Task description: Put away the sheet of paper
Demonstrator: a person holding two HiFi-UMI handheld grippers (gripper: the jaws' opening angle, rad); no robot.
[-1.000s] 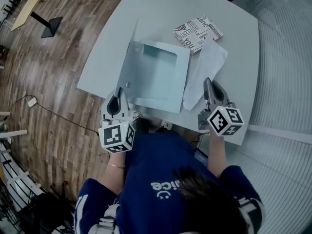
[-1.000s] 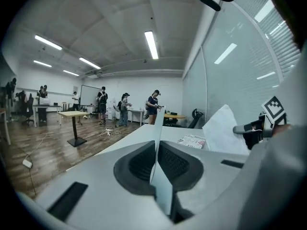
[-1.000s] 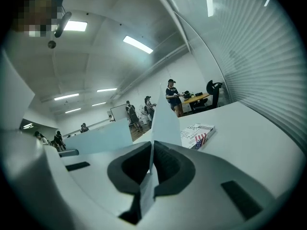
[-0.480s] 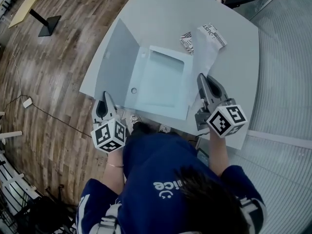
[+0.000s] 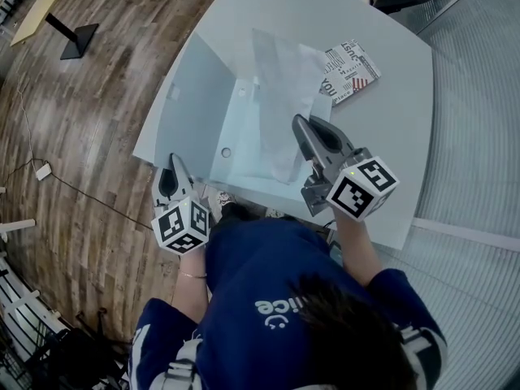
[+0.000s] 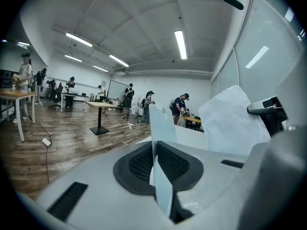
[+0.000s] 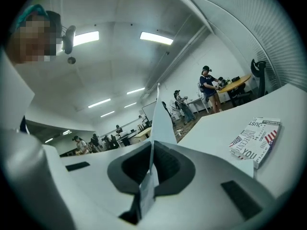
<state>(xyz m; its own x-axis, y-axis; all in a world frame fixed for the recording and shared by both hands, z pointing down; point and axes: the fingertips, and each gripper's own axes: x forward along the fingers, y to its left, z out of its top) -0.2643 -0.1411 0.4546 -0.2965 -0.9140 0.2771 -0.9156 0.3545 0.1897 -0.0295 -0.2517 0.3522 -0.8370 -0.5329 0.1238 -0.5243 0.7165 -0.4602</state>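
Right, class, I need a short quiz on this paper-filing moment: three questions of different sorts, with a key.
1. True or false: the right claw is shut on the sheet of paper.
2. Multiple choice: what does the left claw grip?
A) the sheet of paper
B) the folder's open cover
C) nothing
3. Fill in: the printed packet, touched by neither claw, lies on the ____.

Key: 1 true; 2 B; 3 table.
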